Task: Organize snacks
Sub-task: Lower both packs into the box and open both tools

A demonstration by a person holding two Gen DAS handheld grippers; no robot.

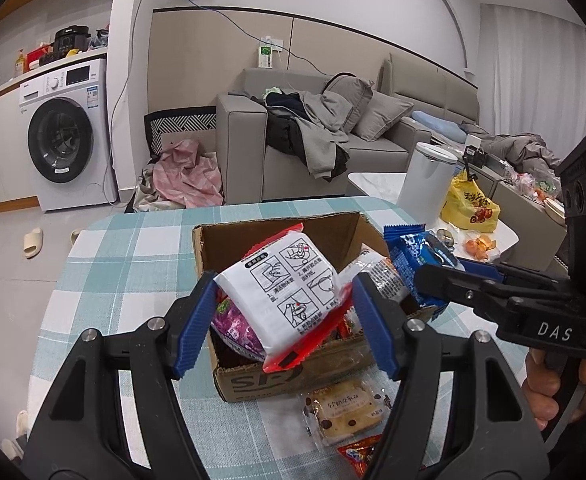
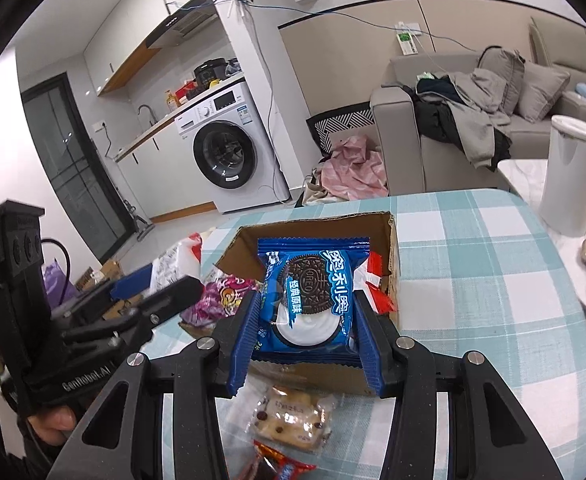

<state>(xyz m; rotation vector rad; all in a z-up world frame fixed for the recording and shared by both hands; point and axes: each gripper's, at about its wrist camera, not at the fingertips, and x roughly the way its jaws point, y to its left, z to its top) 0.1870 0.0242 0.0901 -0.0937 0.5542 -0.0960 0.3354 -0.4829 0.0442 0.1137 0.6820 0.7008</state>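
Note:
An open cardboard box (image 1: 253, 376) (image 2: 389, 240) stands on the checked tablecloth. My left gripper (image 1: 283, 320) is shut on a white and red snack packet (image 1: 289, 292) and holds it over the box. My right gripper (image 2: 307, 344) is shut on a blue Oreo packet (image 2: 309, 300), also over the box; it shows in the left wrist view (image 1: 417, 260). A purple packet (image 1: 235, 326) and a red-white packet (image 2: 373, 284) lie inside the box.
A clear-wrapped chocolate chip cake (image 1: 345, 410) (image 2: 293, 418) and a red candy wrapper (image 1: 359, 454) (image 2: 281, 466) lie on the cloth in front of the box. A white bin (image 2: 571, 172) and a yellow bag (image 1: 469, 204) stand to the right.

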